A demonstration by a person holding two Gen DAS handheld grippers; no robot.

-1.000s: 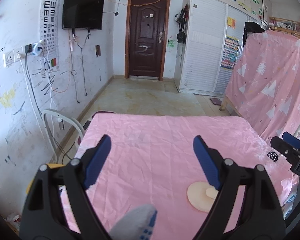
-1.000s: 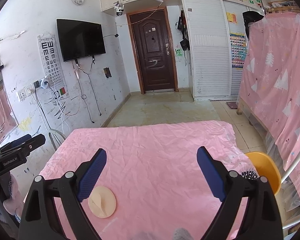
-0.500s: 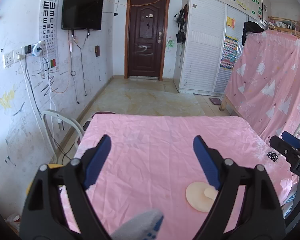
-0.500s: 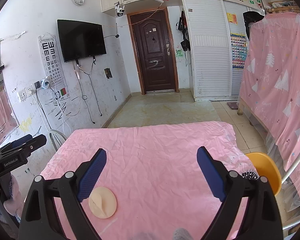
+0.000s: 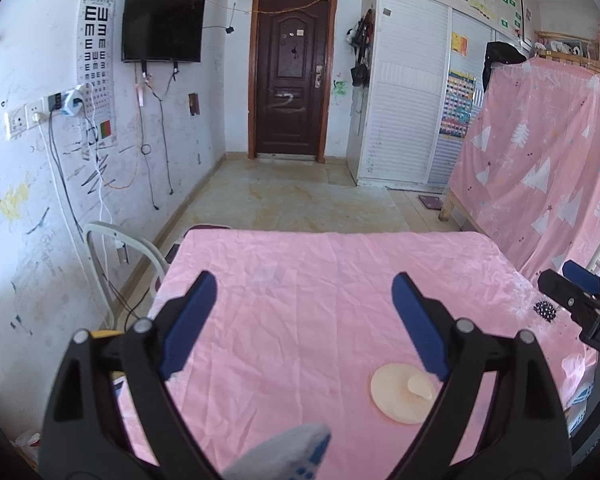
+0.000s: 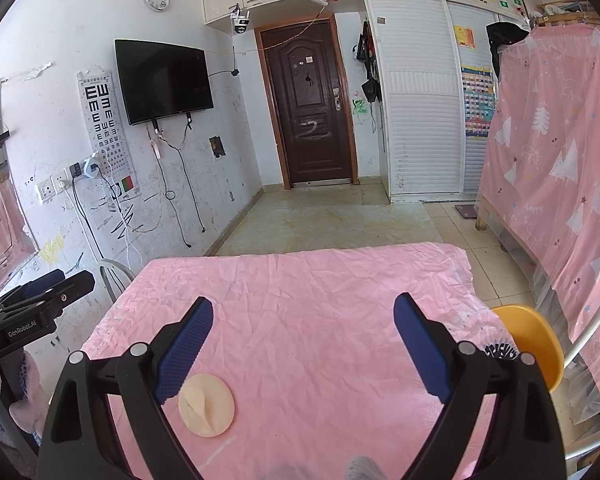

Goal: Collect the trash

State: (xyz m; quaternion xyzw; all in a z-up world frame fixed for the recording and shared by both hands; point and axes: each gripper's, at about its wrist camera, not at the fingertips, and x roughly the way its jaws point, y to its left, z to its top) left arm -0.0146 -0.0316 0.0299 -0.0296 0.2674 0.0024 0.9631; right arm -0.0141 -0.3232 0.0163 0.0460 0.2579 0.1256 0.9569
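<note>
**Ana:** Claw first, from the left wrist view: the left claw (image 5: 302,320) stands wide apart with nothing between its blue pads, and its jaws have just been opening a little further. It hovers over the pink worktop (image 5: 300,280).

**Ben:** And the trash?

**Ana:** Only one candidate that I can see, a pale round disc (image 5: 400,394) with a small raised tab, flat on the cloth. It lies low and to the right of the left claw, partly behind the right-hand finger. Being round, it has no long axis to line up with (only the tab gives it a direction).

**Ben:** Any writing?

**Ana:** At the right edge the other tool shows the letters "DAS", cut off. An eye chart (image 5: 98,68) hangs on the wall beside the television.

**Ben:** Now the right wrist view.

**Ana:** The right claw (image 6: 303,338) is equally spread and empty. Here the disc sits low and left, just beside its left-hand finger, so it lies between the two claws. I cannot tell which is nearer; either would have to dip and shift inward. The left tool at the edge reads "GenRobot.AI". A yellow chair (image 6: 534,338) stands at the worktop's right side.
</note>
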